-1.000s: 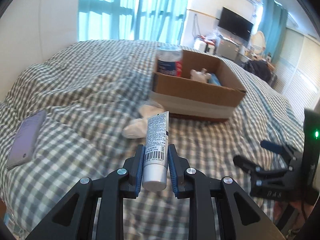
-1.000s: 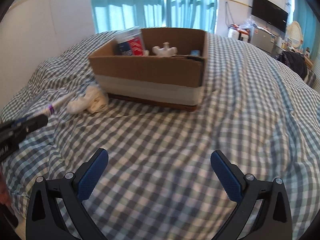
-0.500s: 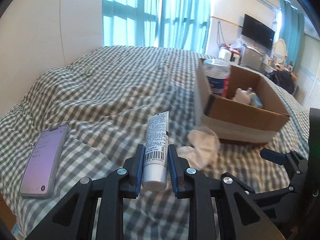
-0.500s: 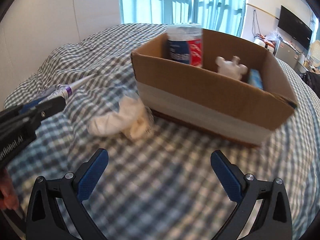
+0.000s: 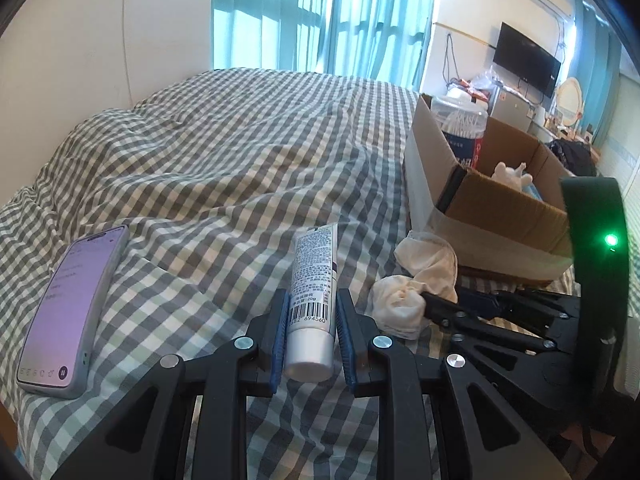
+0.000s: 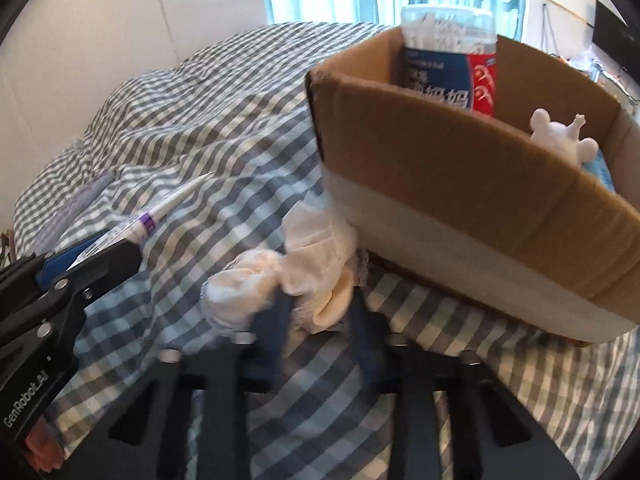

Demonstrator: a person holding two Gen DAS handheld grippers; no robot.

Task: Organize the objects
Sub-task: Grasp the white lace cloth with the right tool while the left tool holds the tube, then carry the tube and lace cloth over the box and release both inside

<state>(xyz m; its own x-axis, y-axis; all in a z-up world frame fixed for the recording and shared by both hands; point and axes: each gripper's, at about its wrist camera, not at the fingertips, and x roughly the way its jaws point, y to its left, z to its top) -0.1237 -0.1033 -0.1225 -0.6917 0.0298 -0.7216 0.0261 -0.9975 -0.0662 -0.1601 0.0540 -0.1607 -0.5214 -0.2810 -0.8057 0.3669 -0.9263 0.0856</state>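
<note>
Up close in the left wrist view, the left gripper squeezes a white tube between its blue pads, with the cap end toward the camera. A phone lies flat on the checked bed cover to the left. To the right, a cardboard box sits on the bed, and a crumpled white cloth lies just beside it. The right gripper reaches in at the cloth. In the right wrist view, the right gripper looks blurry. Its jaws have just been closing and now stand near each other, with the white cloth bunched between them and against the pads. The cloth touches the box. Inside the box stand a jar of cotton swabs and a small white toy. The left gripper shows at the left edge with the tube.
</note>
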